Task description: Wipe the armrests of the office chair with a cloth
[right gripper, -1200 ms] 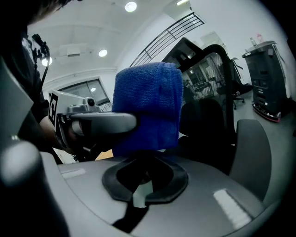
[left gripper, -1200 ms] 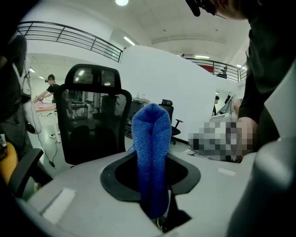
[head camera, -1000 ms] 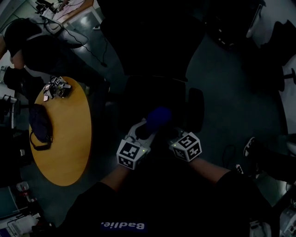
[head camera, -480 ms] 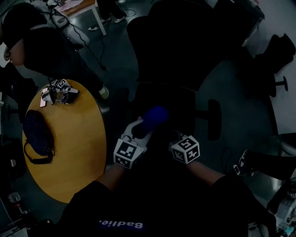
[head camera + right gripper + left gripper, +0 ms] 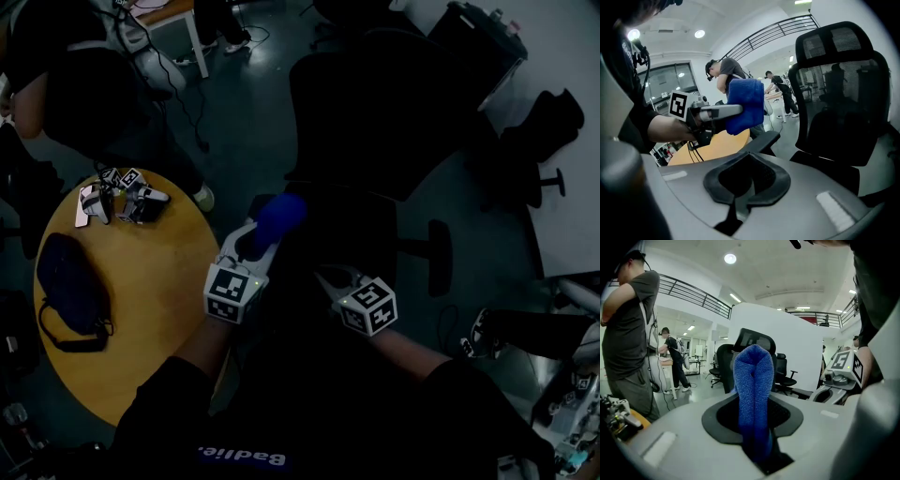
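Cloth (image 5: 279, 216), blue and folded, is clamped in the left hand-held gripper (image 5: 262, 239) and sits just above the desk-side armrest (image 5: 761, 140) of the office chair (image 5: 375, 103). The armrest's long axis appears to run roughly along that gripper's line. The right hand-held gripper (image 5: 325, 276) is closed on nothing and lies farther off. Contact between cloth and armrest cannot be made out, as the chair is very dark from above.

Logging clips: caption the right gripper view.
Left tool grips a folded blue cloth near the black office chair's armrest; right tool shut, empty.
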Demonstrator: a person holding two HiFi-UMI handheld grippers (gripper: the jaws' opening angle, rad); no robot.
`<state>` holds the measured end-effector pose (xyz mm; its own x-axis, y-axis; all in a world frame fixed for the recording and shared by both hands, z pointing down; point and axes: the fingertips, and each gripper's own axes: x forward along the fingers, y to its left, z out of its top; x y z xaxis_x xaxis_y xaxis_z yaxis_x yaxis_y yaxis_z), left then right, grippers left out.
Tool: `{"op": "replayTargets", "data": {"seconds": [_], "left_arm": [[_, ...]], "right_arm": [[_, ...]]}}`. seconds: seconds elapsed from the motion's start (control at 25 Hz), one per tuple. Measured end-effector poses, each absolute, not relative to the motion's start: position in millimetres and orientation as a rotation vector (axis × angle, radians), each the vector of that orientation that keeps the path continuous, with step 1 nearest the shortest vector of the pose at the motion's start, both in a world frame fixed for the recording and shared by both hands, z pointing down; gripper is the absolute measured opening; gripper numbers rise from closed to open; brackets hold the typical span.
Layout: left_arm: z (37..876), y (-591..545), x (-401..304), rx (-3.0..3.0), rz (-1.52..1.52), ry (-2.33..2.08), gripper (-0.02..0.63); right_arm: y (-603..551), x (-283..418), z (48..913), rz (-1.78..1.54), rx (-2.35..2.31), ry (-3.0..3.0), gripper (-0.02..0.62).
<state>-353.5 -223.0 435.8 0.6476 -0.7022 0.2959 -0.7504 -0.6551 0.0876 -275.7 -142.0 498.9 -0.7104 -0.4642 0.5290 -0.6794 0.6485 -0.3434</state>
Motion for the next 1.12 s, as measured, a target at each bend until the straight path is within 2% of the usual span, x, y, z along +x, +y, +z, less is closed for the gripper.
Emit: {"op": "replayTargets", "data": {"seconds": [0.48, 1.12], "left_arm": [[481.3, -298.7, -413.0, 2.570, 0.603, -1.346, 0.129], [589.5, -335.1, -410.0, 2.581, 0.975, -1.098, 0.129]], "right_arm": [[-158.5, -314.3, 514.1, 0.752, 0.684, -2.513, 0.005], [-117.1, -376.5, 581.7, 0.832, 0.451, -2.405, 0.005]]}}
